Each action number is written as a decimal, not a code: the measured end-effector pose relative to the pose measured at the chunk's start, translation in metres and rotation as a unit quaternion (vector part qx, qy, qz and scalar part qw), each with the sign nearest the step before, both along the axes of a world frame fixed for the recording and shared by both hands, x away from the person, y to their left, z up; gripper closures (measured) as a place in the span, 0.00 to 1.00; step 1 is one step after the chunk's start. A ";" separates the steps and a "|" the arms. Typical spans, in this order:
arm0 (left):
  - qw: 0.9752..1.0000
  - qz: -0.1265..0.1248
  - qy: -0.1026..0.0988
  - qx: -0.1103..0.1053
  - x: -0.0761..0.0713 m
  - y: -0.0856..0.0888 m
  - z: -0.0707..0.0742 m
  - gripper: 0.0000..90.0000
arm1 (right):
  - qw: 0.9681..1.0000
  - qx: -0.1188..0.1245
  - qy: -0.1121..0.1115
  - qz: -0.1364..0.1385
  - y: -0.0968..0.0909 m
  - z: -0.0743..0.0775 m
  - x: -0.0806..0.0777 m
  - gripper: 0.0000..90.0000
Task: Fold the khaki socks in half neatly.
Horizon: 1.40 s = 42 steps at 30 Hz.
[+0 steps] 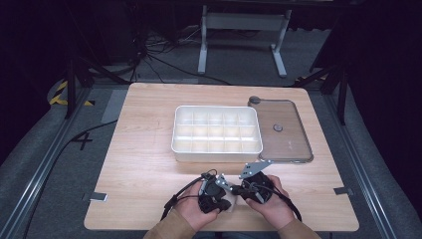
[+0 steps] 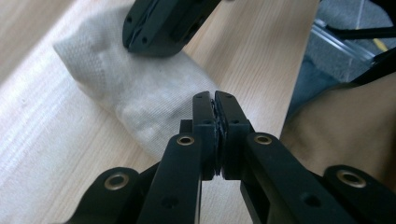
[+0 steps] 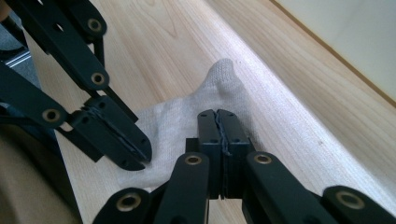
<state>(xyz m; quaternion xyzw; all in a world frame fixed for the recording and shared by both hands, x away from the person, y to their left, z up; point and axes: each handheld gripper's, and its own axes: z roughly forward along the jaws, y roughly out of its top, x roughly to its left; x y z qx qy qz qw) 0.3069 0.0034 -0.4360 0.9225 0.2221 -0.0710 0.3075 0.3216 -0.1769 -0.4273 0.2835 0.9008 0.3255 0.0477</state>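
Here both closed tongs (image 3: pixel 219 114) rest on the white sock (image 3: pixel 177 126).

The person is wearing tan sleeves (image 1: pixel 164 230) and is gripping two black grippers, the left gripper (image 2: pixel 214 100) and right gripper (image 3: pixel 217 116) each showing matte jaws on linked bars with brass-ringed pivots, black cables (image 1: pixel 171 201) trailing, and a grey three-cornered plate (image 1: pixel 254 169) sitting on the right one.

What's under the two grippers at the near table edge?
A white sock lies on the wooden table beneath the left gripper and right gripper. The jaws cover part of it.
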 end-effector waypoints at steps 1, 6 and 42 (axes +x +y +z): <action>1.000 0.005 0.003 -0.003 0.000 -0.001 -0.002 0.98 | 1.000 -0.001 0.002 -0.001 0.000 -0.001 0.000 1.00; 1.000 0.007 0.000 0.002 -0.001 -0.003 -0.005 1.00 | 1.000 -0.013 0.008 -0.003 0.000 -0.008 0.002 1.00; 1.000 0.006 0.017 0.020 -0.004 -0.001 -0.009 0.99 | 0.998 0.000 0.031 -0.054 0.002 -0.008 0.005 0.51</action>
